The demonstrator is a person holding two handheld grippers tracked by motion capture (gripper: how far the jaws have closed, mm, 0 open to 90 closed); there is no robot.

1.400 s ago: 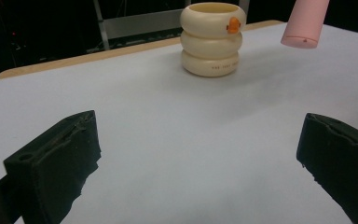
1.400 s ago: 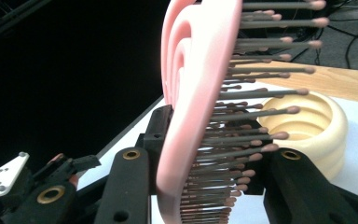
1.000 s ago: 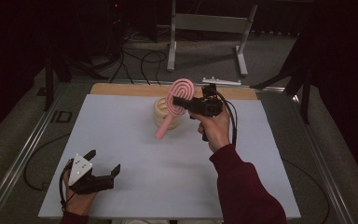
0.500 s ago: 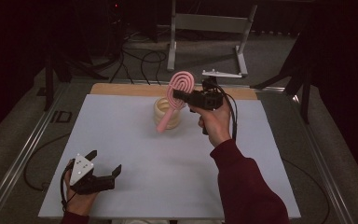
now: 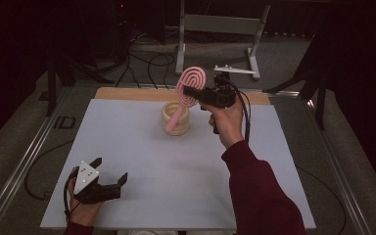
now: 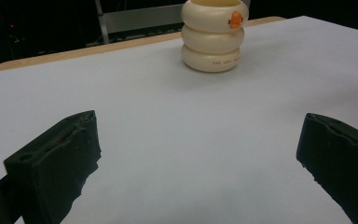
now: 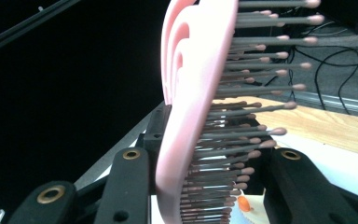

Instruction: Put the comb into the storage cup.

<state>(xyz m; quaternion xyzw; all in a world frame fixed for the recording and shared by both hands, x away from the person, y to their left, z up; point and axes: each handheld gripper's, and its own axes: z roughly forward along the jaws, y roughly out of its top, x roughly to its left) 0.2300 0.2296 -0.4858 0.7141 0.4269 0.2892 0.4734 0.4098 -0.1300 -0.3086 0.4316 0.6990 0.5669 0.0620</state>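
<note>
Right gripper (image 5: 190, 92) is clamped on the pink hairbrush (image 5: 190, 83), jaws across the brush head: in the right gripper view one jaw sits against the smooth pink back (image 7: 186, 116), the other against the bristle side, w/ the bristles (image 7: 256, 112) sticking out toward the right of that view. Brush is up in the air, tilted, head uppermost (oval w/ looped slots); its handle (image 5: 175, 117) slants down and its tip is at the mouth of the cream cup (image 5: 175, 123). Can't tell if the tip touches the rim or is inside.

Cup is made of three stacked rings w/ a small orange mark near its top (image 6: 235, 18), standing upright on the far-middle part of the white mat (image 5: 152, 161). Mat lies on the table, wooden strip (image 5: 127, 94) along its far edge. Right hand (image 5: 227, 122) w/ dark red sleeve comes in from the lower right.

Left gripper (image 5: 108, 182) is near the mat's near-left corner, well apart from cup and brush. Its jaws stand wide apart, nothing between them but bare mat, seen in the left gripper view (cup far ahead, upper centre). Grey three-cornered plate (image 5: 85, 174) on its top, left hand (image 5: 81, 210) under it.
</note>
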